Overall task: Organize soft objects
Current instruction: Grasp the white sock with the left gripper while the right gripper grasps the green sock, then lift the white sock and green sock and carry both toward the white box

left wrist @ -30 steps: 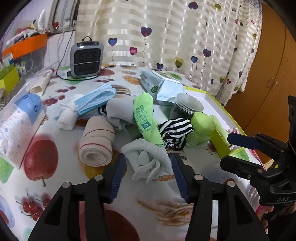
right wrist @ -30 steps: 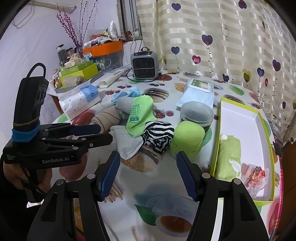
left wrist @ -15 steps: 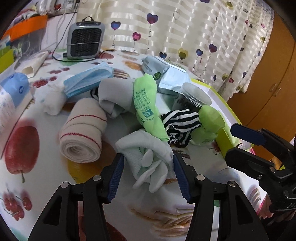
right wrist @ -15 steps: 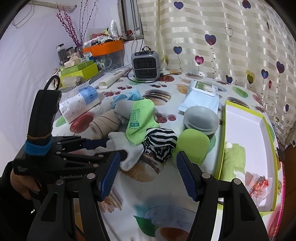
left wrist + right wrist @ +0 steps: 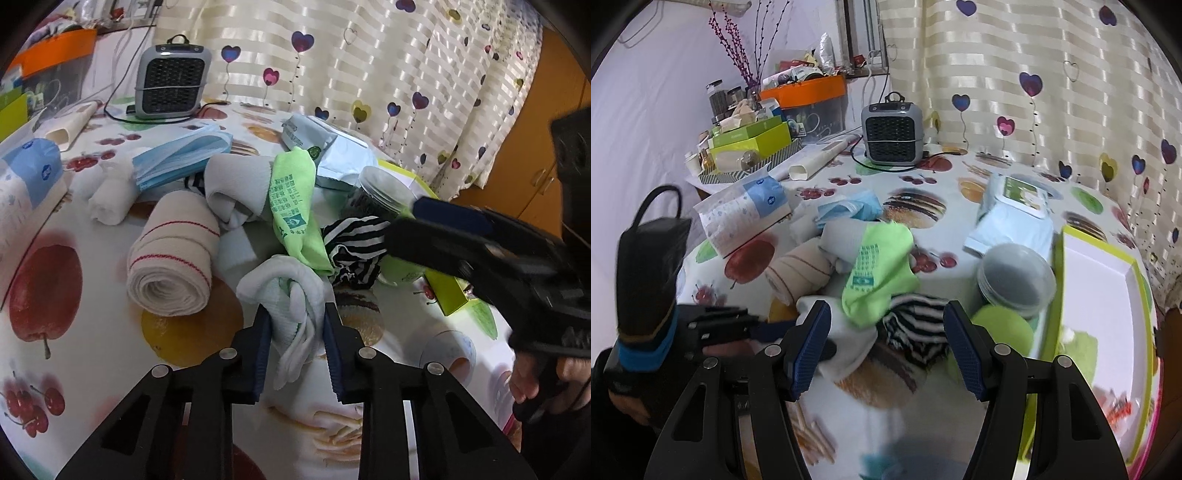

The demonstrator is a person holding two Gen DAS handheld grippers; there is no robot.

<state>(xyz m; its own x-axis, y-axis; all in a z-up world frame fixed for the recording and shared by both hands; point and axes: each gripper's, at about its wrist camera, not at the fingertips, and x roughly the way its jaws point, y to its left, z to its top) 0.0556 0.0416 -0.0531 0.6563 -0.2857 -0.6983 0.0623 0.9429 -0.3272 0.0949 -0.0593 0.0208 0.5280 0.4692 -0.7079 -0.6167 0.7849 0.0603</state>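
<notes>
At the left of the fruit-print table (image 5: 74,343), a tissue pack (image 5: 26,184) lies flat. Just right of it sit a small white cloth roll (image 5: 110,199) and a stack of blue face masks (image 5: 181,158). A beige rolled bandage (image 5: 173,258) with red stripes lies near the centre-left, touching the grey sock (image 5: 236,184) behind it.

The left gripper (image 5: 297,332) is closed narrowly on the white sock bundle (image 5: 291,295); both blue pads press its sides, and loose ends hang between the fingers. The bundle sits at the front of the pile, touching the green sock (image 5: 295,210) draped over it.

Right of the green sock lies a black-and-white striped sock (image 5: 916,325), next to a green ball-shaped item (image 5: 1001,328) and a lidded jar (image 5: 1015,284).

The right gripper (image 5: 886,350) hovers above the striped sock with its fingers spread wide, holding nothing.

At the far right, the green-rimmed tray (image 5: 1137,295) holds a green folded cloth (image 5: 1078,350).
</notes>
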